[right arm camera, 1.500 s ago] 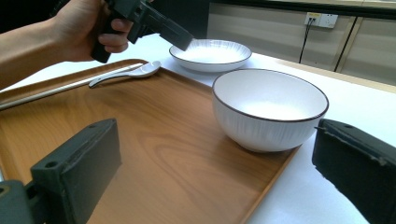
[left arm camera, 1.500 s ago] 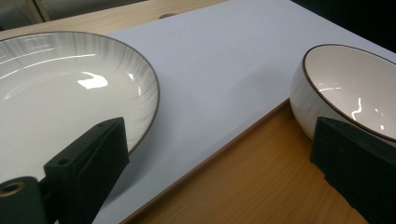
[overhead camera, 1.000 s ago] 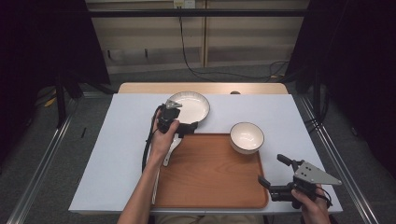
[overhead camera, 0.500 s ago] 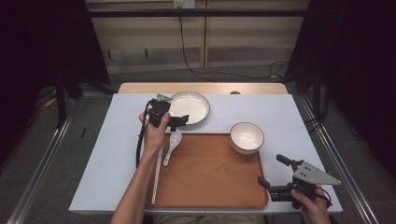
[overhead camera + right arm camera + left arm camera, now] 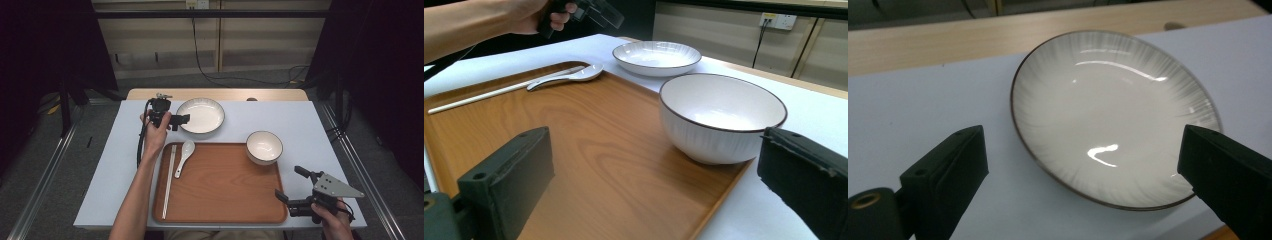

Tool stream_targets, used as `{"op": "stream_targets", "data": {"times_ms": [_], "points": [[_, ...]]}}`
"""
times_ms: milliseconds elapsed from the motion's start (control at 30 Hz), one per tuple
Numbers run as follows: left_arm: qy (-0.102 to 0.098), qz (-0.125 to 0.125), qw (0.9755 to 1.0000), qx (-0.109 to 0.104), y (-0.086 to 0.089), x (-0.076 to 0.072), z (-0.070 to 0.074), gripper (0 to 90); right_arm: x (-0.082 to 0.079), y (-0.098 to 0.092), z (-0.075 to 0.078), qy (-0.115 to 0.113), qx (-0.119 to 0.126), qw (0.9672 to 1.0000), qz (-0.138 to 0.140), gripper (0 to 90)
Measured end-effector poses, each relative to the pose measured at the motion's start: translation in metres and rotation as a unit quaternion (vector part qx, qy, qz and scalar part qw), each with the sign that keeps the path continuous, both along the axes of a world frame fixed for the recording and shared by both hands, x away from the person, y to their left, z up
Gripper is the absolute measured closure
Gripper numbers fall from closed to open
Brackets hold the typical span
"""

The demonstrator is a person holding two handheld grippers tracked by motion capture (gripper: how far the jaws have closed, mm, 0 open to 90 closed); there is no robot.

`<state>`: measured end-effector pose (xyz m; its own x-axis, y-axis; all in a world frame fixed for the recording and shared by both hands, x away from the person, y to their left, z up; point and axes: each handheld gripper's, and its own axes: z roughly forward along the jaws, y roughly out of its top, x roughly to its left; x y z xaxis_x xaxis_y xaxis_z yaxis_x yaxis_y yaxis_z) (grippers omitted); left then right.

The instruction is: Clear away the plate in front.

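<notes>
Tray (image 5: 225, 200) holds spoon (image 5: 184, 156), chopsticks (image 5: 169, 181); bowl (image 5: 264, 147) on corner.

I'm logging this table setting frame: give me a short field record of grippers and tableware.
left gripper: open, beside the plate's left rim
right gripper: open, at the tray's near right corner
plate: on the white table, beyond the tray
bowl: on tray's far right corner
spoon: on tray, left
chopsticks: on tray, left edge

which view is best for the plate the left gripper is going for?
Left gripper view: the plate sits close between the open jaws of the left gripper, rim and glaze clear. The high view shows its place behind the tray. The right gripper view shows it far off.
</notes>
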<state>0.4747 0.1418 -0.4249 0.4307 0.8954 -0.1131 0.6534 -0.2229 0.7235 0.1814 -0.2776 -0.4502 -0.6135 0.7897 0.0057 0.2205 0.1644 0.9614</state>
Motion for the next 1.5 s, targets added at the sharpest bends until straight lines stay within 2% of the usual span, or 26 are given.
{"op": "stream_targets", "data": {"times_ms": [67,133,167,300,367,400,433,467,500,533,567,600,633,700,767,833,867,900,1033,1100,1133,1167,1233,1333,1433,1500], "points": [[0.005,0.004,0.9999,-0.011,0.002,0.007,-0.002,10.3,0.0,0.0,0.0,-0.001,-0.002,1.0,0.003,1.2],[0.01,0.01,0.9996,-0.025,0.003,0.011,-0.003,7.2,0.0,0.0,0.0,-0.001,-0.001,1.0,0.001,1.2],[0.014,0.004,0.9996,-0.024,0.005,0.014,-0.004,8.1,0.0,0.0,0.0,-0.001,-0.001,1.0,0.002,1.2],[0.022,0.014,0.9996,-0.013,0.004,0.023,-0.011,11.3,0.0,0.0,0.0,0.0,-0.001,1.0,0.001,1.2],[0.036,0.002,0.9994,-0.002,0.003,0.027,-0.016,11.2,0.0,0.0,0.0,0.0,-0.003,1.0,0.004,1.2],[0.036,0.007,0.9993,-0.009,0.0,0.028,-0.02,11.4,0.0,0.0,0.0,0.0,-0.003,1.0,0.004,1.3],[0.042,0.008,0.9991,-0.004,-0.003,0.03,-0.023,11.5,0.0,0.0,0.0,0.0,-0.003,1.0,0.004,1.3],[0.056,-0.006,0.9984,-0.009,-0.004,0.032,-0.027,12.6,0.0,0.0,0.0,0.0,-0.002,1.0,0.004,1.3],[0.067,-0.016,0.9972,-0.027,-0.006,0.034,-0.031,15.2,0.0,0.0,0.0,0.0,-0.001,1.0,0.002,1.4],[0.074,-0.014,0.9969,-0.024,-0.007,0.035,-0.032,14.3,0.0,0.0,0.0,-0.001,0.0,1.0,0.004,1.4],[0.068,-0.002,0.9972,-0.029,-0.01,0.035,-0.034,13.8,0.0,0.0,0.0,-0.002,0.003,1.0,0.004,1.4],[0.07,-0.01,0.9974,-0.014,-0.01,0.036,-0.034,16.7,0.0,0.0,0.0,-0.004,0.002,1.0,0.004,1.4],[0.069,-0.013,0.9974,-0.016,-0.012,0.036,-0.036,18.7,-0.001,0.0,0.0,-0.003,0.001,1.0,0.005,1.4],[0.075,-0.01,0.9969,-0.021,-0.012,0.038,-0.038,15.1,0.0,-0.001,0.0,-0.003,0.001,1.0,0.006,1.4],[0.074,-0.016,0.9969,-0.022,-0.012,0.04,-0.041,18.4,0.0,0.0,0.0,-0.002,0.002,1.0,0.004,1.4],[0.084,-0.023,0.9959,-0.025,-0.013,0.041,-0.043,19.2,0.0,0.0,0.0,-0.001,0.001,1.0,0.007,1.4],[0.086,-0.019,0.9954,-0.037,-0.016,0.041,-0.044,24.7,0.0,0.0,0.0,-0.001,0.001,1.0,0.007,1.4],[0.084,-0.011,0.9958,-0.037,-0.019,0.041,-0.045,25.5,0.0,0.0,0.0,-0.003,0.004,1.0,0.004,1.4],[0.09,-0.014,0.9956,-0.021,-0.024,0.042,-0.051,26.6,-0.001,-0.001,0.001,-0.003,0.001,1.0,0.009,1.8],[0.088,0.004,0.9958,-0.023,-0.028,0.041,-0.052,25.9,-0.001,0.0,0.001,-0.005,0.002,0.9999,0.01,1.8],[0.09,-0.012,0.9959,0.003,-0.031,0.041,-0.052,23.9,-0.002,0.0,0.001,-0.004,0.003,1.0,0.006,1.8],[0.085,-0.019,0.9961,0.012,-0.032,0.04,-0.053,21.9,-0.001,-0.001,0.001,-0.003,0.003,1.0,0.007,1.8],[0.098,-0.014,0.9951,0.012,-0.034,0.043,-0.051,21.5,0.0,0.001,0.0,-0.003,0.002,0.9999,0.009,1.8],[0.103,-0.026,0.9941,0.023,-0.034,0.044,-0.05,19.0,-0.001,0.002,0.001,-0.003,-0.002,0.9999,0.014,1.8],[0.1,-0.021,0.9945,0.022,-0.035,0.043,-0.051,19.1,-0.002,0.001,0.001,-0.003,-0.001,0.9999,0.012,1.8],[0.104,-0.008,0.9944,0.018,-0.035,0.044,-0.049,20.9,-0.001,0.001,0.0,-0.003,0.001,0.9999,0.013,1.8]]}}
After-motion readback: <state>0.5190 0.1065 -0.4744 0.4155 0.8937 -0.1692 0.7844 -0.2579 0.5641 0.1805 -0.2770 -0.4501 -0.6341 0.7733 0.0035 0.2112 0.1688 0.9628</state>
